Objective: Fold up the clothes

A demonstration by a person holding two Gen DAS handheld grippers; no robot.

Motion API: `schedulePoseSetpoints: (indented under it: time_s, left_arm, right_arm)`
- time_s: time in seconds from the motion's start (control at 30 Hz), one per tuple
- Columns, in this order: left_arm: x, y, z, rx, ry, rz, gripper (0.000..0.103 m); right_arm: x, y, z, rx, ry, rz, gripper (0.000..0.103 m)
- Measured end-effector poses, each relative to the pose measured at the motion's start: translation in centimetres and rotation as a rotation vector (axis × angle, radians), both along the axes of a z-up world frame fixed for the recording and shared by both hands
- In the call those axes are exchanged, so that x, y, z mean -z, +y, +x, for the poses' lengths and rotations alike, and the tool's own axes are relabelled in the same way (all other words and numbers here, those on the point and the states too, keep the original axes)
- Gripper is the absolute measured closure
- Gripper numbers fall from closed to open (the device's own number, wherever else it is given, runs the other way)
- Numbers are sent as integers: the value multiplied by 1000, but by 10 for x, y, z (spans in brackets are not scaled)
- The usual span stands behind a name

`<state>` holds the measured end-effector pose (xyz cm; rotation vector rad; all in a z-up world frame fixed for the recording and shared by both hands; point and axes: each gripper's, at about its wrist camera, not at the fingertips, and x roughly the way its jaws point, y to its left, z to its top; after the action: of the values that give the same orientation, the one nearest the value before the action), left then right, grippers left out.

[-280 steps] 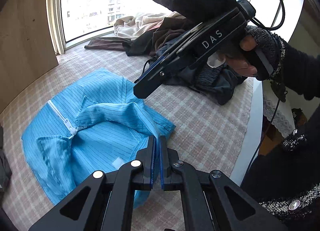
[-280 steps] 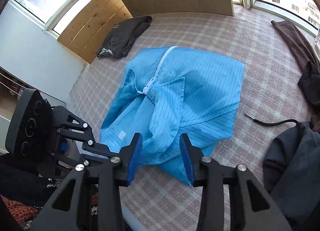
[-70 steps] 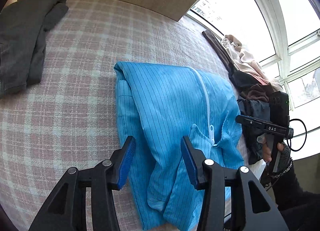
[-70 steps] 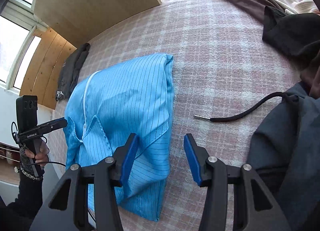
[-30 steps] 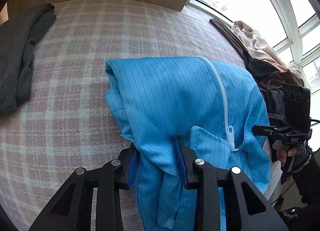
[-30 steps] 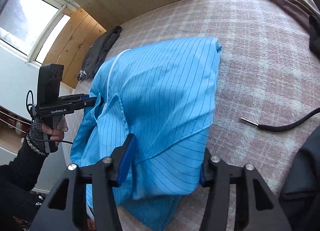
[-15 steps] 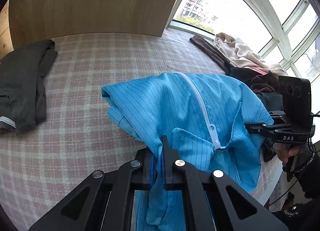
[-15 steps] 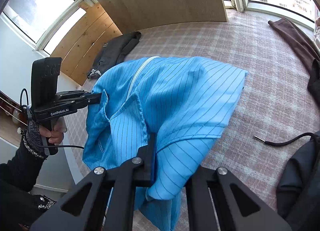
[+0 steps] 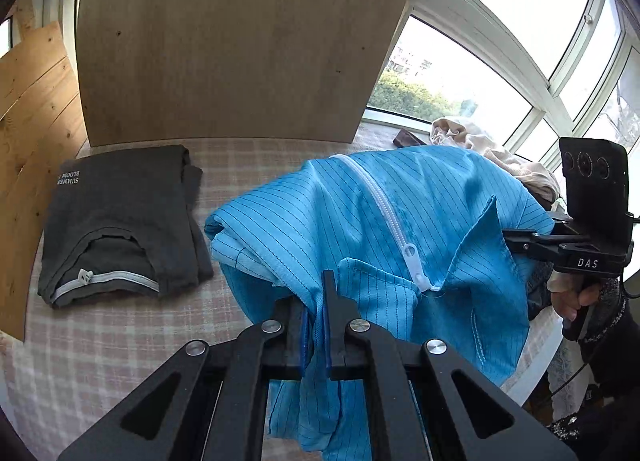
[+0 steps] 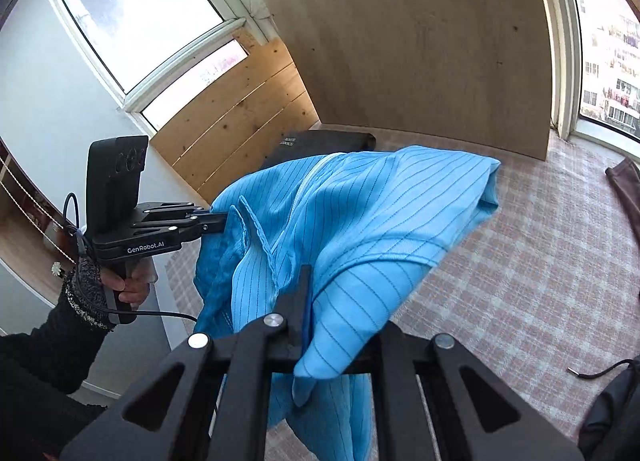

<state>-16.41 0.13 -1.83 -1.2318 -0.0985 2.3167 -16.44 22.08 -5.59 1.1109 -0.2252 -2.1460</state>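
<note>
A folded blue pinstriped jacket [image 9: 384, 229] with a white zipper [image 9: 394, 217] hangs in the air above the checked table cover [image 9: 100, 341]. My left gripper [image 9: 316, 301] is shut on its near left edge. My right gripper [image 10: 320, 301] is shut on the opposite edge, with cloth draped over its right finger. In the left wrist view the right gripper [image 9: 510, 239] shows at the jacket's right side. The right wrist view shows the left gripper [image 10: 220, 223] clamped at the jacket's [image 10: 360, 229] left side, held by a gloved hand [image 10: 108, 281].
A folded dark grey shirt [image 9: 120, 217] lies on the table to the left, under a leaning wooden board [image 9: 240, 41]. Unfolded clothes [image 9: 492, 153] are piled at the right by the window. A black cord [image 10: 596, 375] lies on the cover at the right.
Both grippers closed on the jacket's side edges about a second ago and have since lifted it off the table; both cameras now tilt up toward the board and windows.
</note>
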Motion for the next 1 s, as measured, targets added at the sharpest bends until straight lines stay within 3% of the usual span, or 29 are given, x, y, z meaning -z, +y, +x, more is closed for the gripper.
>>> schedulePoseSetpoints:
  time_s: [0.27,0.33,0.7,0.8,0.83,0.87,1.0]
  left_arm:
    - [-45,-119,-64,-41,72,-89,99]
    - [-32,-131,-84,-45,62,-112,99]
    - [42,-196,-198,-70,2,-243,98]
    - [82,-198,-214,-95,-63,-325,92]
    - [88,-199,-215,-107,-71,-339,85]
    - [92,-200,-216,-116,-78,-349,79]
    - [70,-213,-205,-145,-37,-350,78]
  right_arm:
    - [-23,-129,-65,3,54,-48,95]
    - [-20,-157,-85,12,43,-62,95]
    - [70,-230,-175,50,-77,55,95]
    - [103,-237,-188,63,-107,144,92]
    - [115,-237,-189,52,-144,167,91]
    - [126,-236,-191,39,-186,187,89]
    - [124,-214,-180,22,-228,172,84]
